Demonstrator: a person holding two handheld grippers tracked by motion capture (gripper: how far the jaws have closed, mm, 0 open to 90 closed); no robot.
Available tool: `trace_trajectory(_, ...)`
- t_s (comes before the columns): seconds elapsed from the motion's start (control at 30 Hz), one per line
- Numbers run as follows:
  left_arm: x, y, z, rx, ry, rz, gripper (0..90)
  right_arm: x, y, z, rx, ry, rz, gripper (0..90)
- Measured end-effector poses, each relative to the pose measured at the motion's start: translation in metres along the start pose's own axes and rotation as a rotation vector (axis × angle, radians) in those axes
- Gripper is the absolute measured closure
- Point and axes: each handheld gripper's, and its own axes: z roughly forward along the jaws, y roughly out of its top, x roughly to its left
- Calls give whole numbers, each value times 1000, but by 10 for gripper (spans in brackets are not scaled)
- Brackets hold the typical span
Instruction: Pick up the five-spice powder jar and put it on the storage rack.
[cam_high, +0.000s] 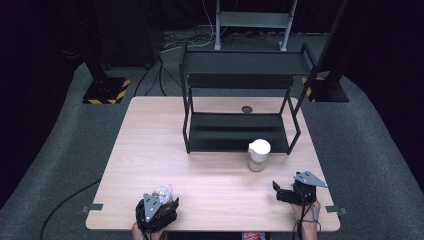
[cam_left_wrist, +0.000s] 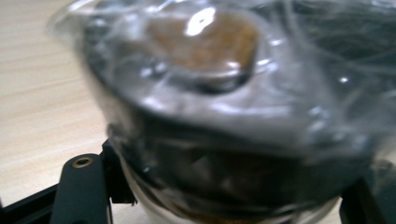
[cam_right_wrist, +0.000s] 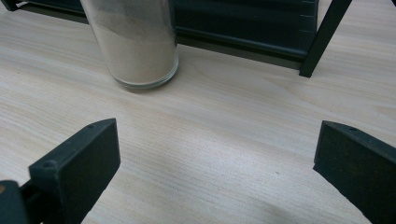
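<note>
At the table's near left my left gripper (cam_high: 161, 200) is shut on a small clear jar (cam_high: 162, 192). In the left gripper view the clear jar (cam_left_wrist: 219, 107) is blurred and very close, with something brown inside, and it sits between the black jaws of my left gripper (cam_left_wrist: 224, 196). At the near right my right gripper (cam_high: 280, 193) rests open with nothing between its jaws. A glass jar with a white lid (cam_high: 259, 155) stands just beyond it; this jar (cam_right_wrist: 137, 46), holding beige powder, is ahead and to the left of my right gripper (cam_right_wrist: 215, 140).
A black two-level metal rack (cam_high: 240, 131) stands at the table's far middle, and its lower shelf and leg (cam_right_wrist: 322, 42) lie behind the powder jar. Bare wooden tabletop (cam_high: 150, 145) stretches between the rack and both hands.
</note>
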Motion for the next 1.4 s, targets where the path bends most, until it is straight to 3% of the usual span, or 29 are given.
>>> trace_trajectory(0.37,0,2,-6,-10,-27,46,305,3,-1,-1,-5,-10,-13,0)
trace_trajectory(0.83,1,21,-7,-36,-67,92,304,5,0,0,-3,-13,-24,0)
trace_trajectory(1.4,8,42,1,-59,-115,118,304,4,-3,-1,-15,-18,-16,0)
